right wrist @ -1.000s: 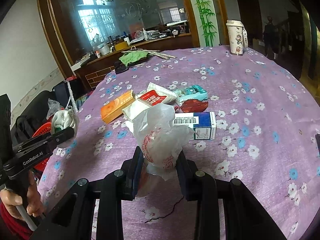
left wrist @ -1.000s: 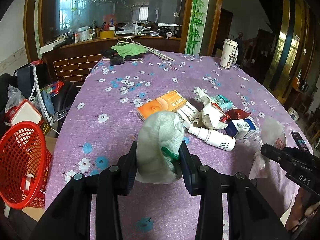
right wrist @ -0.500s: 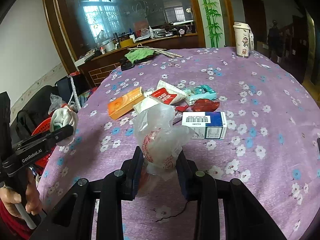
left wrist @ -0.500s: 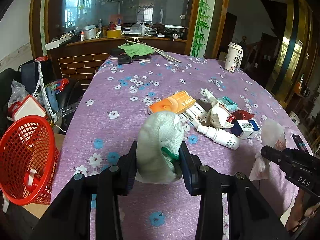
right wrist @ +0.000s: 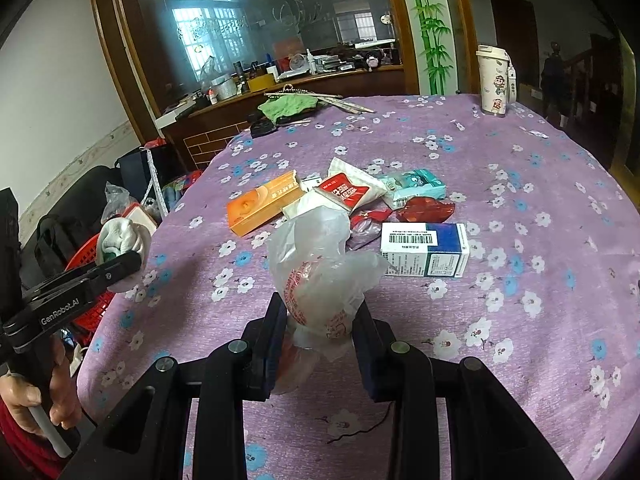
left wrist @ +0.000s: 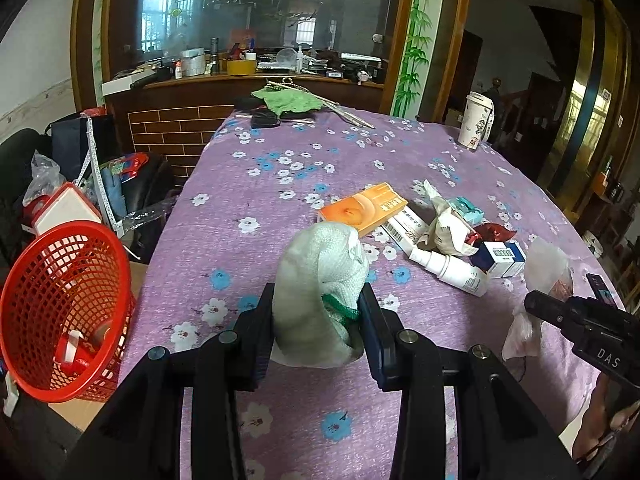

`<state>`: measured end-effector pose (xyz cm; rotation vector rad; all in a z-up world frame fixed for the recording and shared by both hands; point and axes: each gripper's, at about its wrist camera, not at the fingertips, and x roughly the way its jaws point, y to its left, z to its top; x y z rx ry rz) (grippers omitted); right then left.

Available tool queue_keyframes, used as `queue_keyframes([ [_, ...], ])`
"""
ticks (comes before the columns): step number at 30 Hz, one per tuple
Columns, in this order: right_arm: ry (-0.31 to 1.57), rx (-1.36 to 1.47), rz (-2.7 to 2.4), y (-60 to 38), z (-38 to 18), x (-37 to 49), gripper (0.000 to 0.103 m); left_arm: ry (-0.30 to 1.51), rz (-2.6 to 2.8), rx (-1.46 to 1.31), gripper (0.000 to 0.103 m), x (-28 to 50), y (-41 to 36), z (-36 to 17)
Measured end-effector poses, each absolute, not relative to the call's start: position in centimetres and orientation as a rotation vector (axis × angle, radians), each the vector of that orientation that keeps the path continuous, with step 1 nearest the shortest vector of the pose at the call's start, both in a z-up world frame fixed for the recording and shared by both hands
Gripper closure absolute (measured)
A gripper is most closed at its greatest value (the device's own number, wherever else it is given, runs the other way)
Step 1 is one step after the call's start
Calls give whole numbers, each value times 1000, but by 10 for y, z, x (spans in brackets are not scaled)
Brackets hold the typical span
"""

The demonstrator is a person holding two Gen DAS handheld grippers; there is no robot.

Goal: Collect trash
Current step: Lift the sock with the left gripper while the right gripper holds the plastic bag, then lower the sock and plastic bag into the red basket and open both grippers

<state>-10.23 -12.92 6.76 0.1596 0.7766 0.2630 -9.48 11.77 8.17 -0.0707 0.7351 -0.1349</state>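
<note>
My left gripper [left wrist: 318, 320] is shut on a white foam net wad [left wrist: 320, 280], held above the purple flowered tablecloth [left wrist: 260, 220]. It also shows in the right wrist view [right wrist: 120, 240]. My right gripper [right wrist: 320, 320] is shut on a crumpled clear plastic bag [right wrist: 320, 268], also seen in the left wrist view [left wrist: 544, 272]. A red mesh basket [left wrist: 56, 312] stands off the table's left edge. On the table lie an orange box [left wrist: 362, 208], a white spray bottle [left wrist: 452, 268], a blue-and-white box [right wrist: 424, 250] and wrappers [right wrist: 348, 192].
A paper cup [right wrist: 494, 80] stands at the table's far right. A green cloth [left wrist: 292, 100] and sticks lie at the far edge. Bags and a white box [left wrist: 64, 212] sit on the floor behind the basket. A wooden counter runs along the back.
Both grippers have pulled back and risen slightly from the trash pile with their loads. The left gripper has shifted left, so the red basket shows more fully.
</note>
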Motion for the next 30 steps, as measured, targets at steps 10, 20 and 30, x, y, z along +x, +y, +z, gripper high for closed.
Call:
queue_keyframes([
  [10, 788, 153, 284, -121, 66, -101, 69, 736, -121, -93, 65, -97, 130, 81],
  [20, 792, 128, 330, -103, 67, -100, 68, 737, -108, -100, 65, -96, 136, 78],
  [30, 812, 73, 396, -67, 66, -95, 68, 732, -59, -109, 65, -102, 158, 76],
])
